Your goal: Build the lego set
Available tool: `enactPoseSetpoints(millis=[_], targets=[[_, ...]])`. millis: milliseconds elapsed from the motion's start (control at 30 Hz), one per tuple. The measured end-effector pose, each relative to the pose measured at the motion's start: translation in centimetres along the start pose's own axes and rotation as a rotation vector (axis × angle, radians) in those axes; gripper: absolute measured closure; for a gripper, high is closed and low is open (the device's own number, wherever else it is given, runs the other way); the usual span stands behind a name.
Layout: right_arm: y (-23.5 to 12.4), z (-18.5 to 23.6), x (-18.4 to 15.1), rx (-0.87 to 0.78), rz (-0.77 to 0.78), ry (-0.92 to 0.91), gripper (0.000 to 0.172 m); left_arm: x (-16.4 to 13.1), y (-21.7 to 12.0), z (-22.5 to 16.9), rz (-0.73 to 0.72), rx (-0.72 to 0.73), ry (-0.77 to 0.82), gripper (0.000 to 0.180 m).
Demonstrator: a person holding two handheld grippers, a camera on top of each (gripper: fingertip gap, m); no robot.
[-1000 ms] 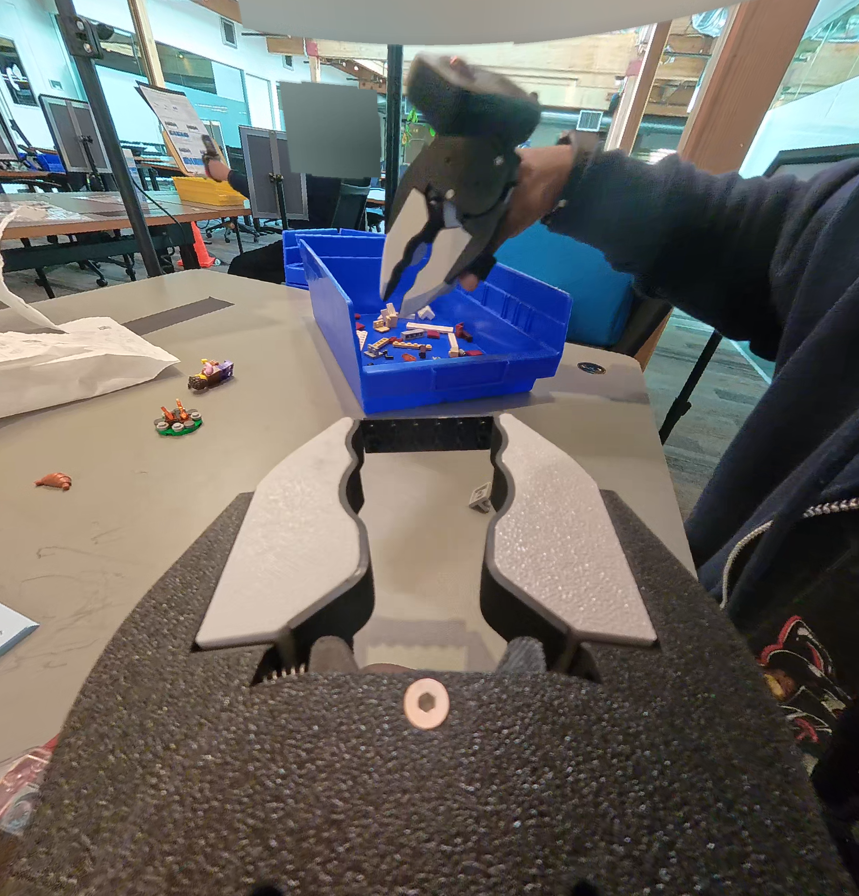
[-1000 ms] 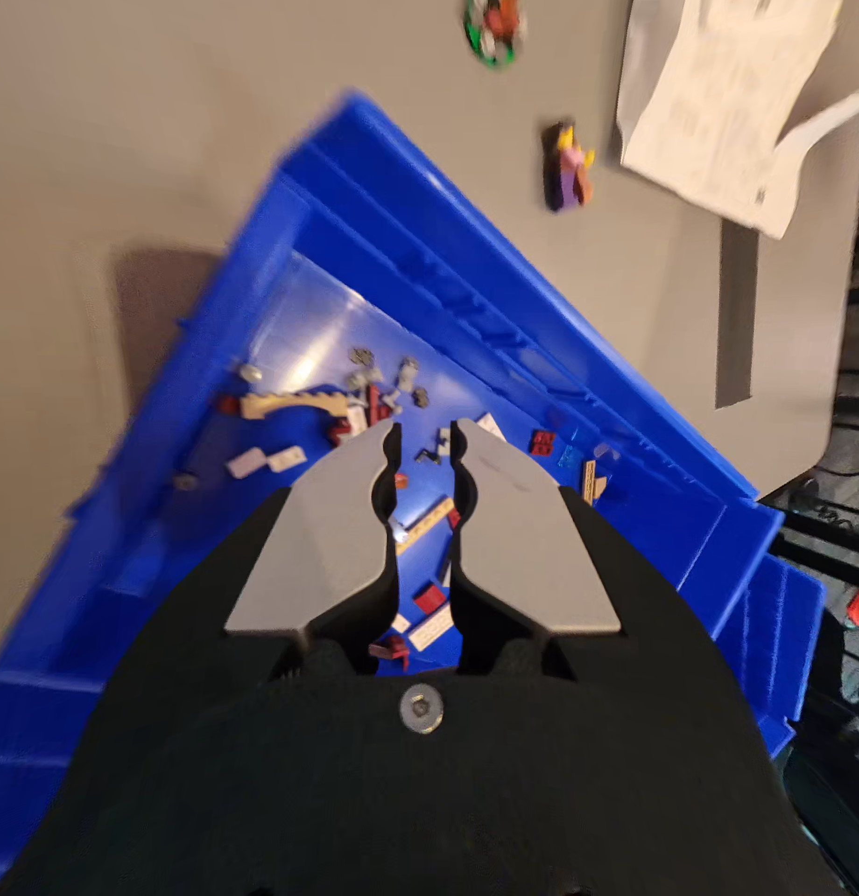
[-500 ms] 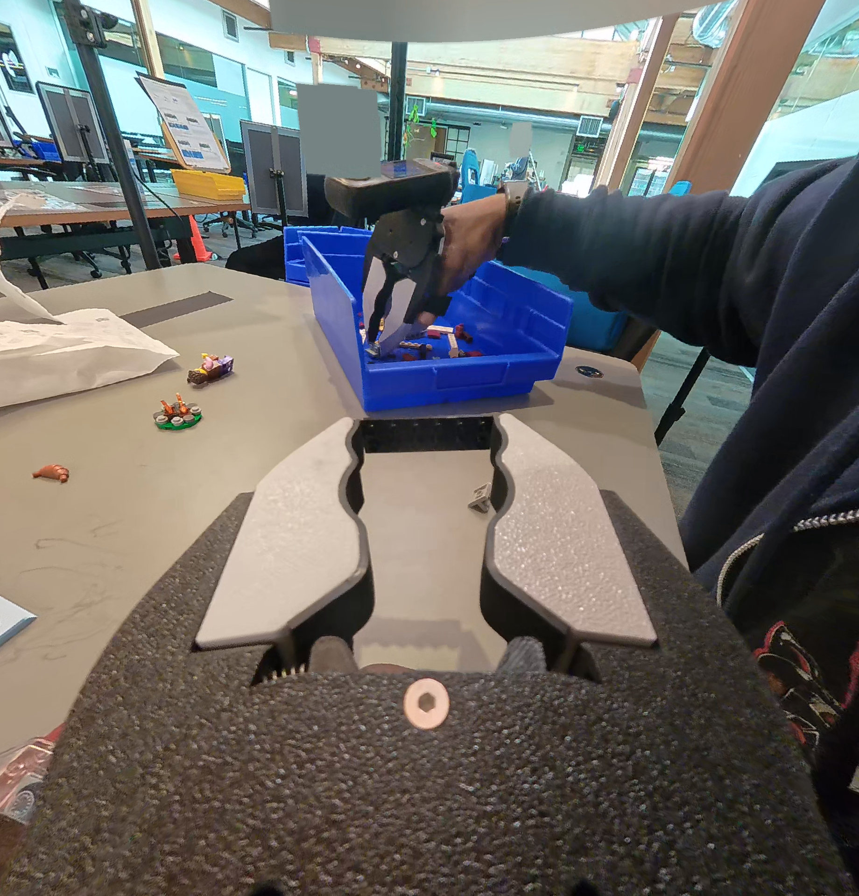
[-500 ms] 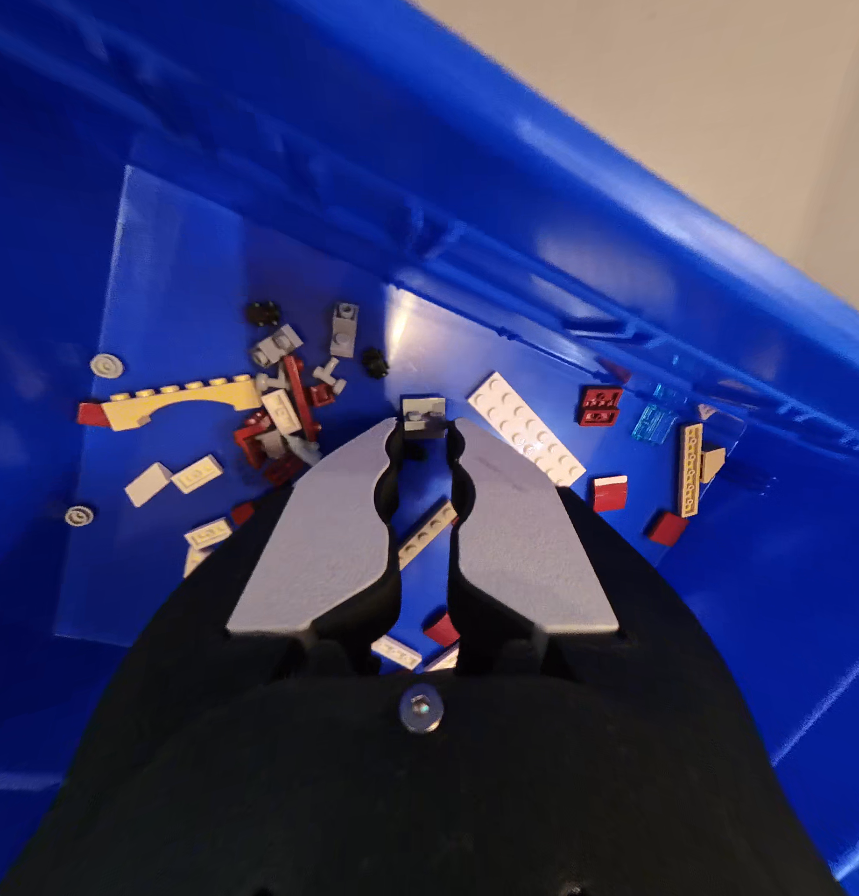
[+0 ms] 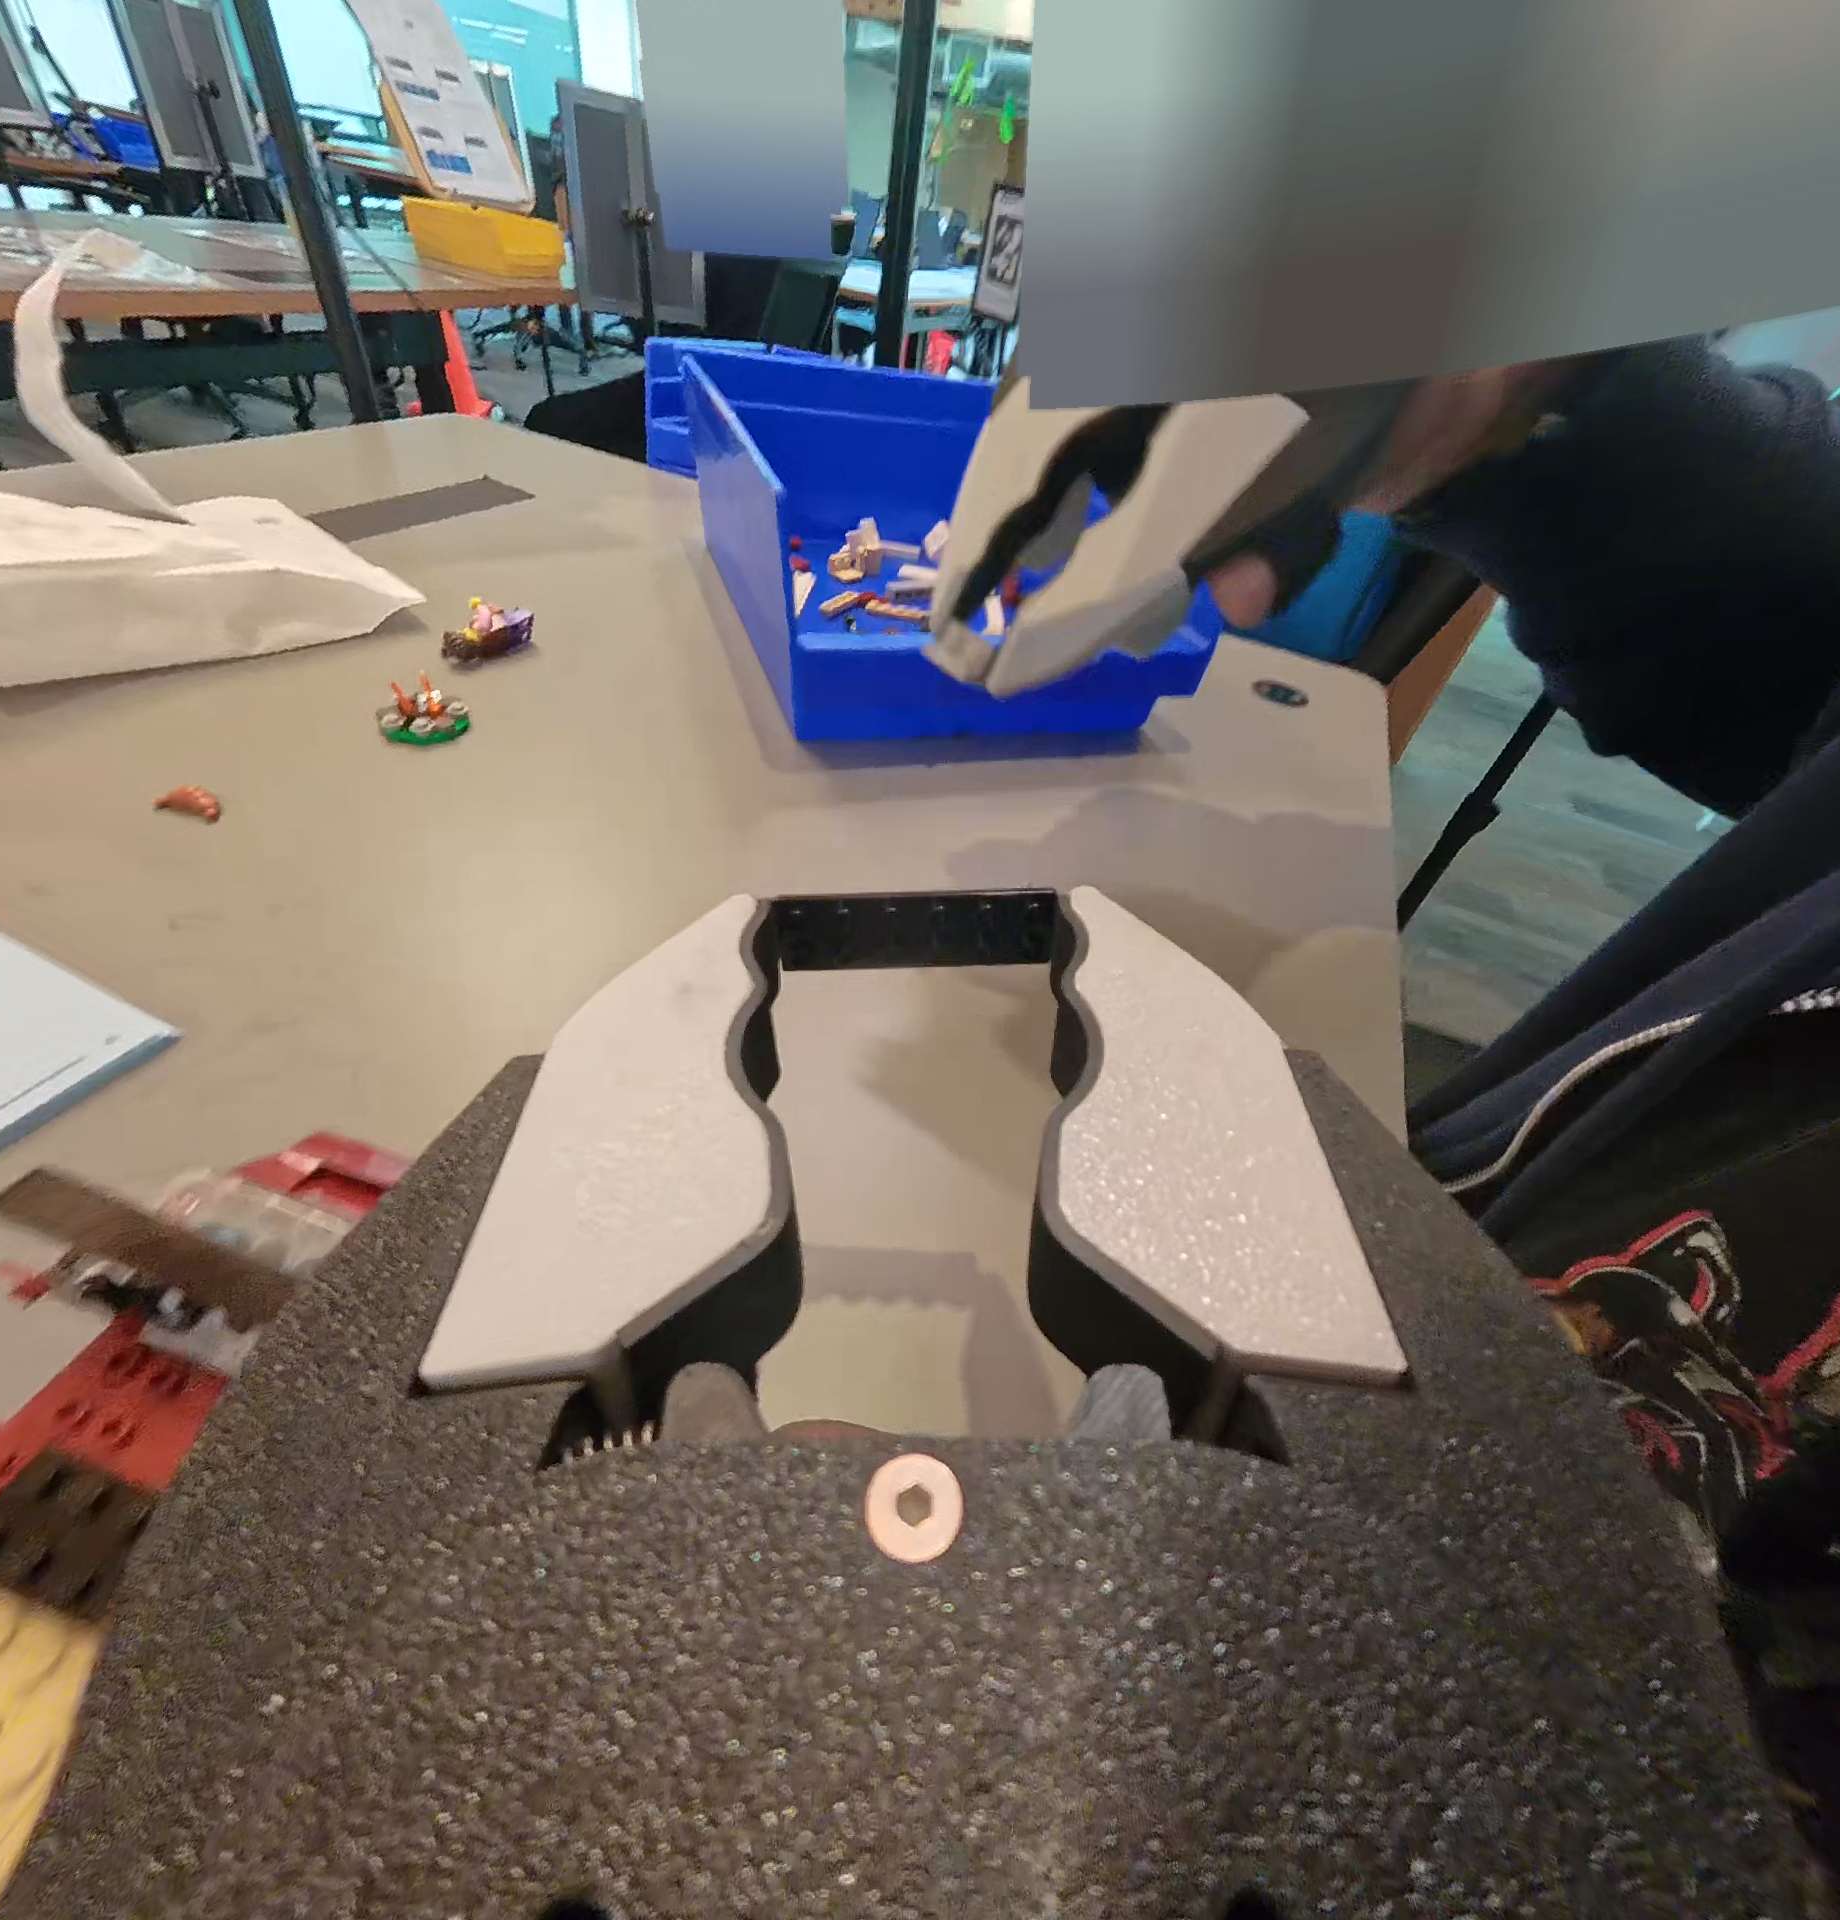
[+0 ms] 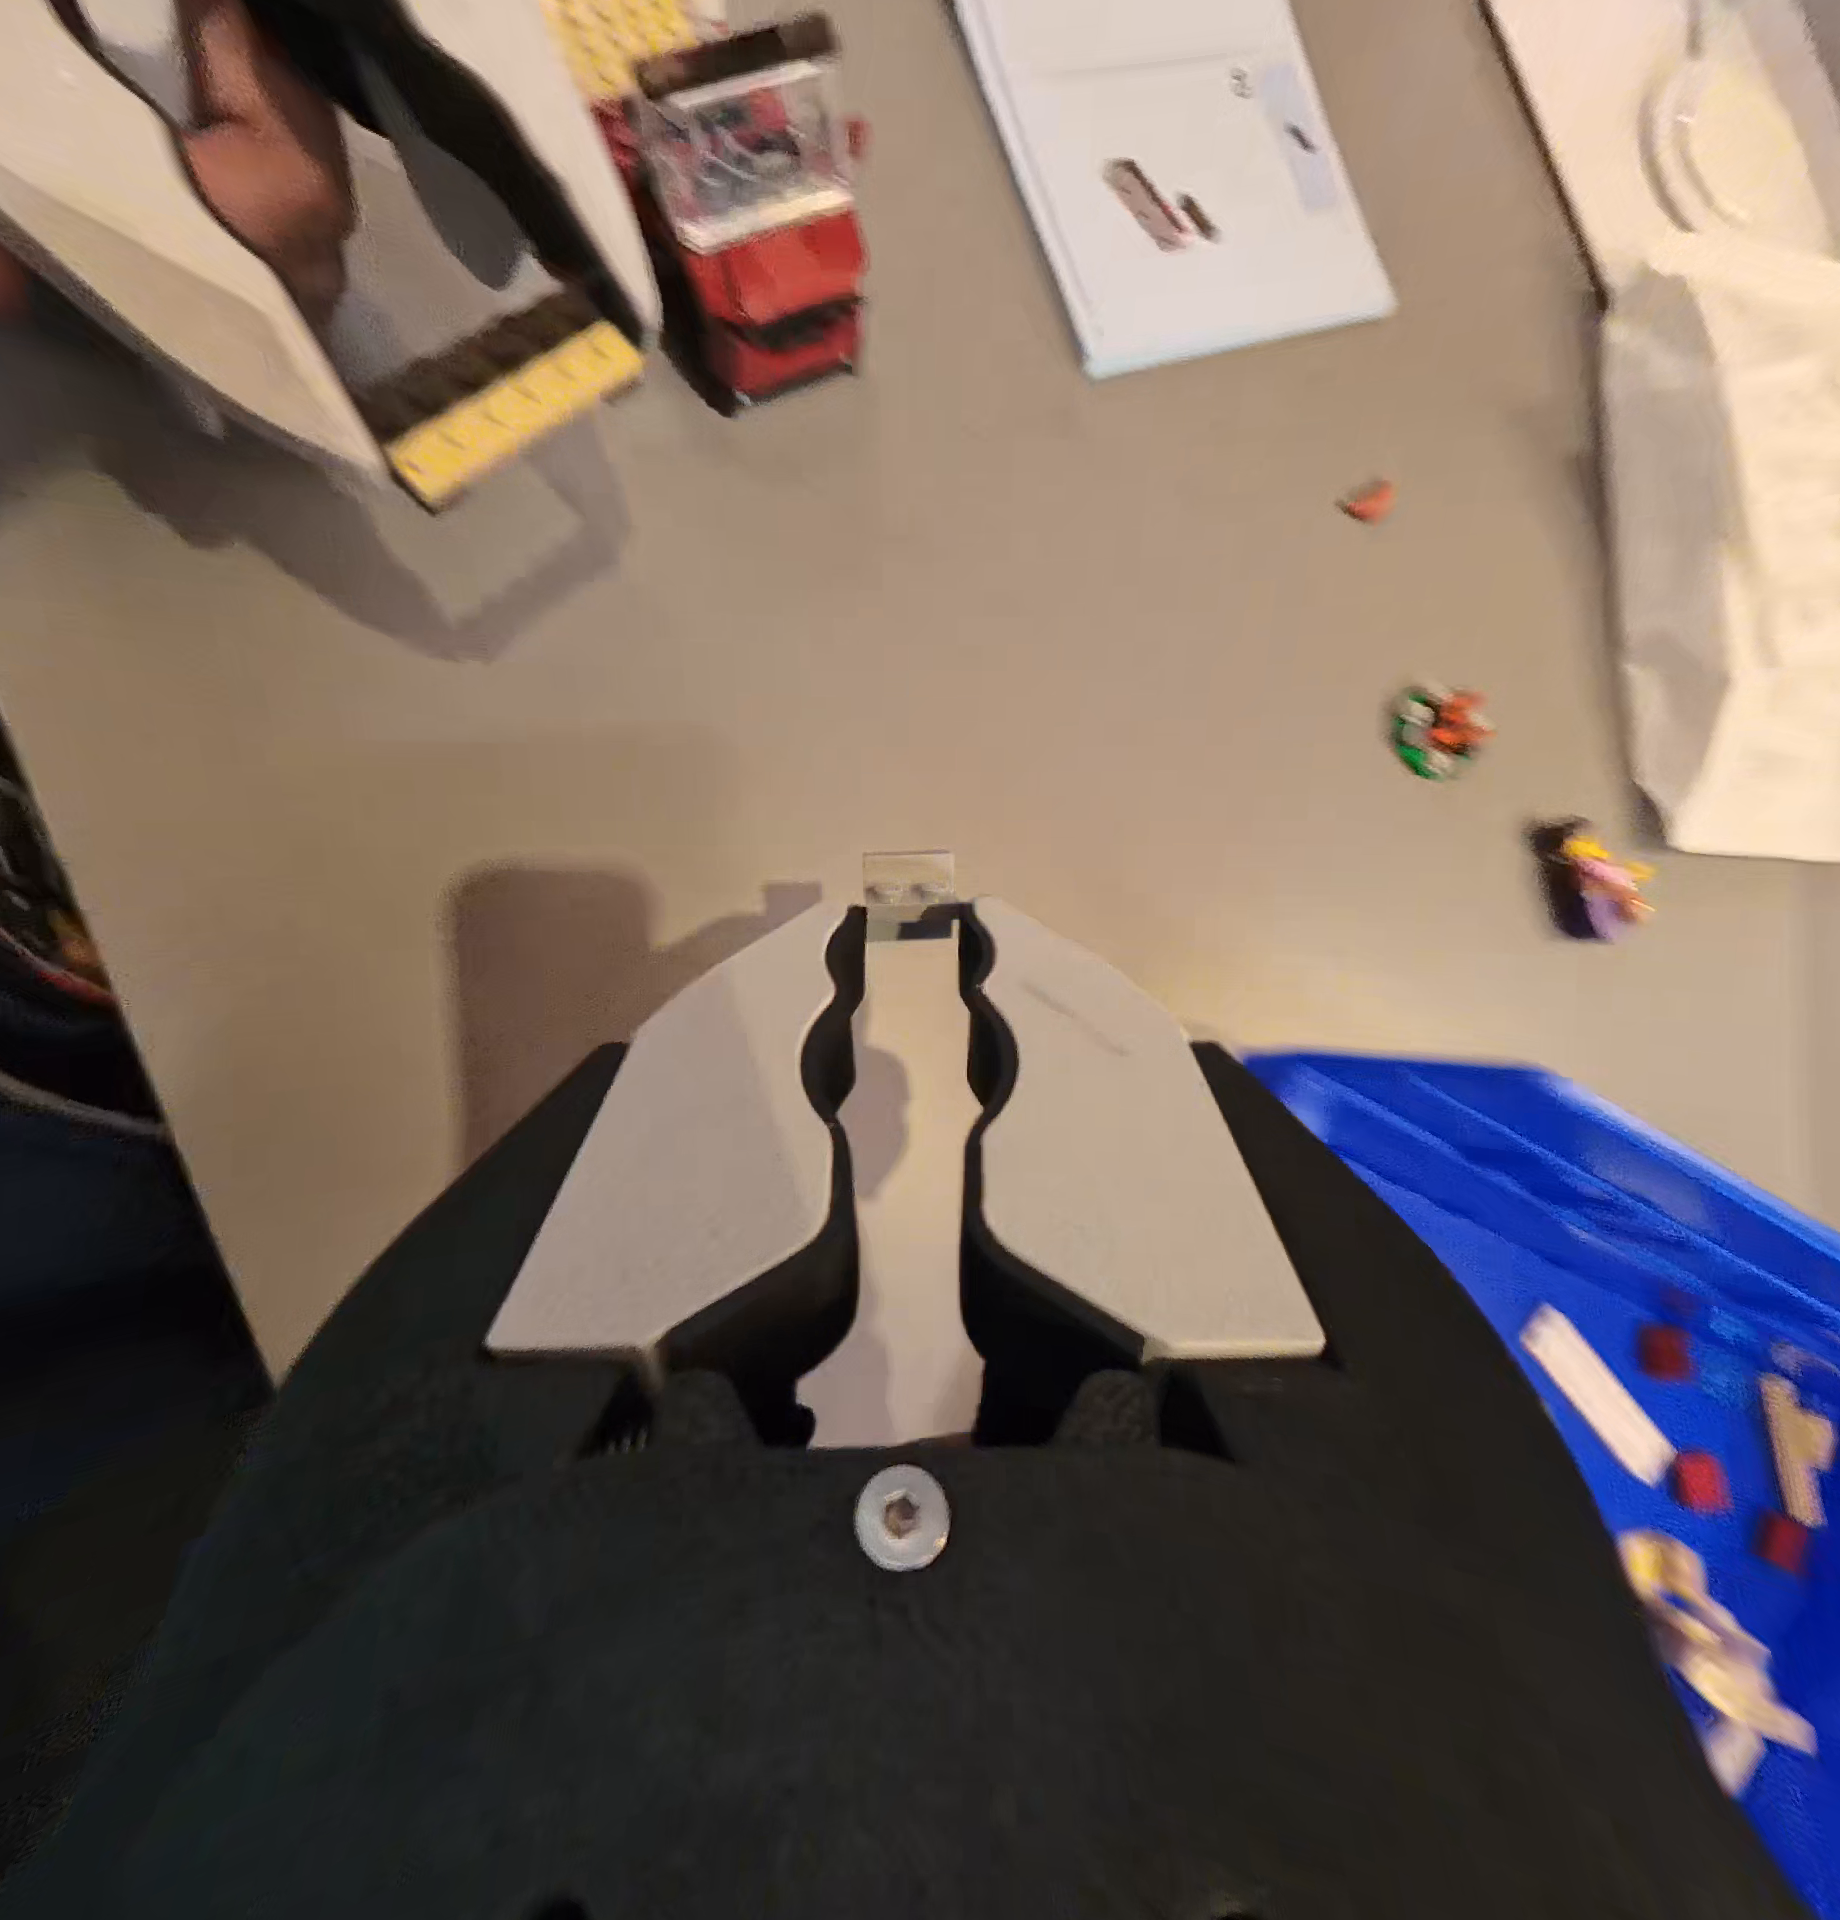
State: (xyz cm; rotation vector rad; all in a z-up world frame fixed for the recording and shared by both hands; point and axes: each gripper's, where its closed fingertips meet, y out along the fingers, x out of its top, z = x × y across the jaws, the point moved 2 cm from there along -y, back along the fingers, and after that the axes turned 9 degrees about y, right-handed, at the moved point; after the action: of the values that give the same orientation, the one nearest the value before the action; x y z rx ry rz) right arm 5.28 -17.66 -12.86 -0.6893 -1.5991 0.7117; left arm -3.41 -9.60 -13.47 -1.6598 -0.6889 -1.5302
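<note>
My left gripper (image 5: 914, 925) is shut on a long black studded plate (image 5: 914, 932), held crosswise between the fingertips above the grey table (image 5: 583, 883). The right wrist view shows this gripper at top left, where the plate (image 6: 500, 390) looks black with a yellow strip. My right gripper (image 6: 908, 920) is shut on a small grey brick (image 6: 908, 891) that sticks out past the fingertips. It hangs over the table beside the blue bin (image 6: 1518, 1143). In the left wrist view the right gripper (image 5: 973, 665) is in front of the bin (image 5: 750, 540), which holds several loose bricks.
A white paper bag (image 5: 147, 582), a purple figure model (image 5: 490, 629), a round green model (image 5: 422, 717) and a small brown piece (image 5: 189, 802) lie on the table's left. A booklet (image 5: 33, 1029) and a red brick build under clear plastic (image 5: 220, 1247) sit near the left gripper. My right fingertips sit around 10 centimeters from my left ones. My right tips are roughly 20 centimeters from the round green model (image 5: 422, 717). My right wrist view (image 6: 1431, 724) looks at it from another angle.
My right gripper dipped into the blue bin, shut on the grey brick, and lifted it out over the table toward the left gripper. The left gripper kept its hold on the black plate.
</note>
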Motion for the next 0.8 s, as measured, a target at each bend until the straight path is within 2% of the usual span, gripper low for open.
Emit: enactPoseSetpoints(millis=[167, 367, 533, 800], targets=[[6.3, 5.5, 1.2, 0.028, 0.000, 0.067, 0.155, -1.5, -2.8, 0.9, 0.090, 0.085, 0.036, 0.130], [10.8, 7.8, 2.4, 0.036, 0.024, 0.216, 0.155, -2.8, -5.9, 2.0, 0.142, 0.140, -0.018, 0.130], [12.5, 8.4, 3.2, 0.050, 0.010, 0.292, 0.155, -2.8, -7.3, 2.5, 0.113, 0.157, -0.064, 0.130], [11.9, 8.1, 3.6, 0.032, -0.023, 0.273, 0.147, -2.6, -7.7, 2.6, 0.087, 0.140, -0.089, 0.130]])
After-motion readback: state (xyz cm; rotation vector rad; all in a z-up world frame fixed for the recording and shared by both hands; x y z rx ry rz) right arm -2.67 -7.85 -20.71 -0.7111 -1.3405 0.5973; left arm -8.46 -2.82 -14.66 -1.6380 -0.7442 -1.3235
